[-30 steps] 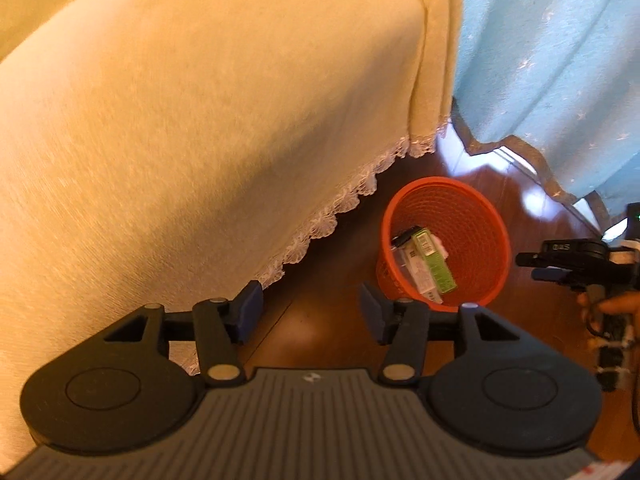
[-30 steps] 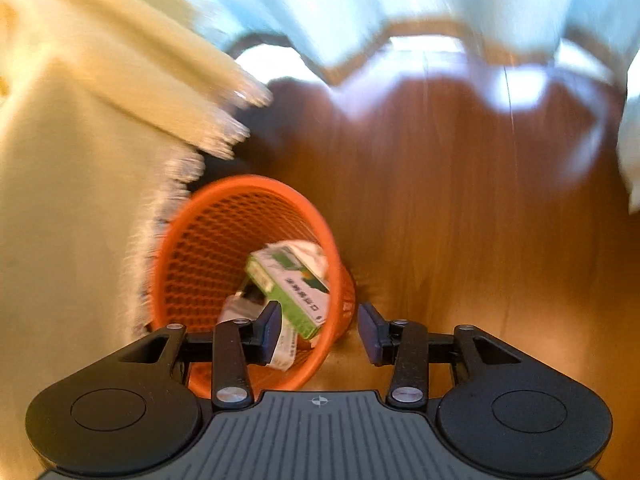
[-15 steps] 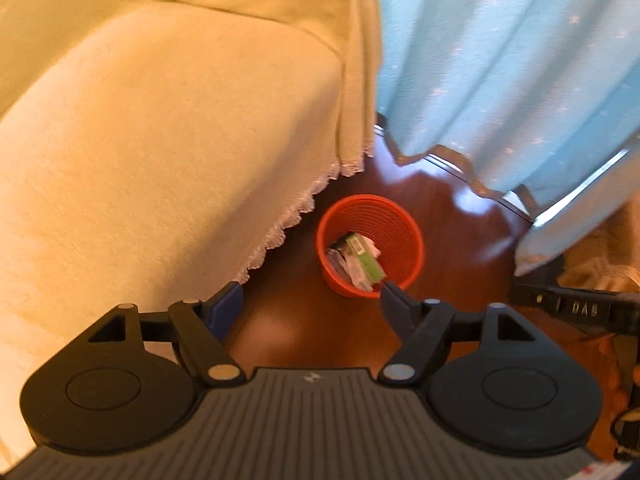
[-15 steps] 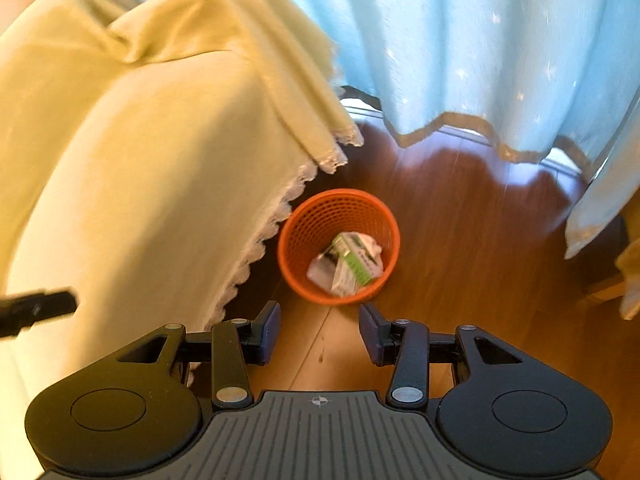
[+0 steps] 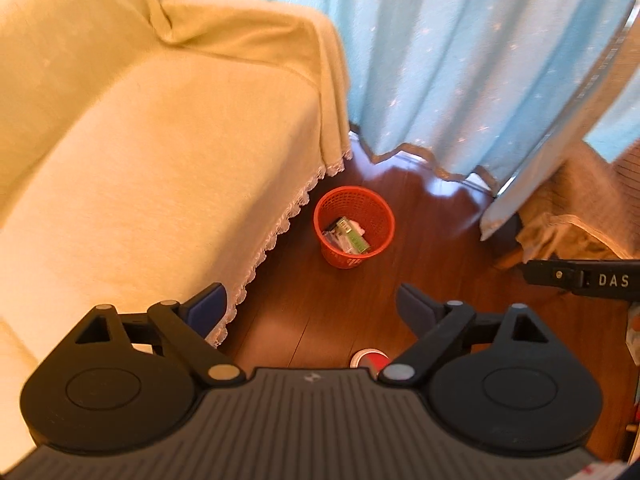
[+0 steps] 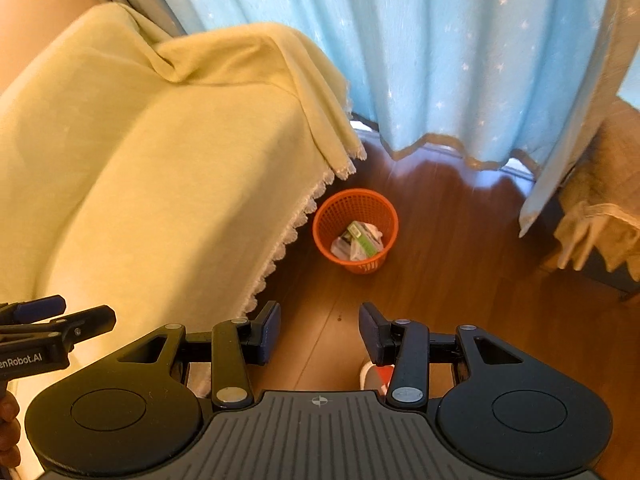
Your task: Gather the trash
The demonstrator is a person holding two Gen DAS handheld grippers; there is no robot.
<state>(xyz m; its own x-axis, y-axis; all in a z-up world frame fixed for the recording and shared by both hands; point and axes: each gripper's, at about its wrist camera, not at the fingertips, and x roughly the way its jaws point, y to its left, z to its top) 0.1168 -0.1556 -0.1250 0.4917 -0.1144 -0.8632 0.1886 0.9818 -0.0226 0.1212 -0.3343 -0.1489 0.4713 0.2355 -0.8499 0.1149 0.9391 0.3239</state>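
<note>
Both tools, left (image 5: 310,306) and right (image 6: 319,330), spread empty; green carton (image 6: 363,238) in orange basket (image 6: 386,216) judged light, crushable; basket rim best hold.

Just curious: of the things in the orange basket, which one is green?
The box lying on top in the basket; the wrappers beside it are pale.

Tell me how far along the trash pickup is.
Done: the orange mesh wastebasket on the floor beside the covered sofa already holds a green box and crumpled wrappers. In hand: nothing; left gripper and right gripper are both open. Possibly left: a red-and-white object on the floor, mostly hidden.
</note>
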